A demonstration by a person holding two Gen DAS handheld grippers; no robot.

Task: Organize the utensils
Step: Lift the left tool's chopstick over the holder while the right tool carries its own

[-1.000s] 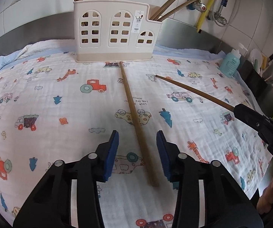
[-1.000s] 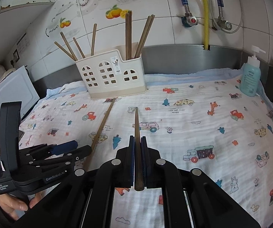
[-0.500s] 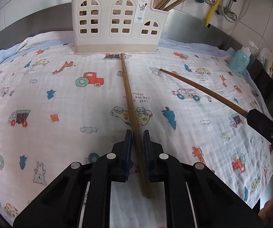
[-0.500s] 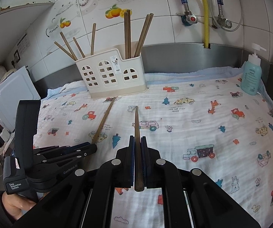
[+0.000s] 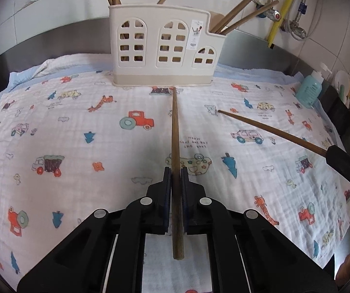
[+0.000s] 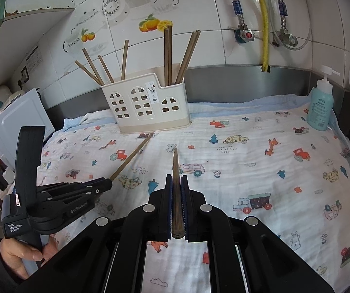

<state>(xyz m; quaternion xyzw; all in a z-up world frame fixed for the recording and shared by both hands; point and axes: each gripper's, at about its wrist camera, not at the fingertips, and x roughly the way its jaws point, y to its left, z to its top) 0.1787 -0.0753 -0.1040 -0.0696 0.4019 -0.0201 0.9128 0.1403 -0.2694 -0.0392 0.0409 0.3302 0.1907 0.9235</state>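
pinching chopstick (image 5: pixel 175 131) btwn left gripper (image 5: pixel 174 178) pads, tip fwd.

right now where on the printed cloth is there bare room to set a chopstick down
Free: the cloth's left side, from the cream windowed utensil holder to the near edge, and its right stretch toward the teal pump bottle. Crowded: the middle, where two clamped brown wooden chopsticks point.

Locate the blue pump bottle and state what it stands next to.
In the right wrist view the blue pump bottle stands at the far right edge of the printed cloth, against the steel backsplash, well right of the cream utensil holder.
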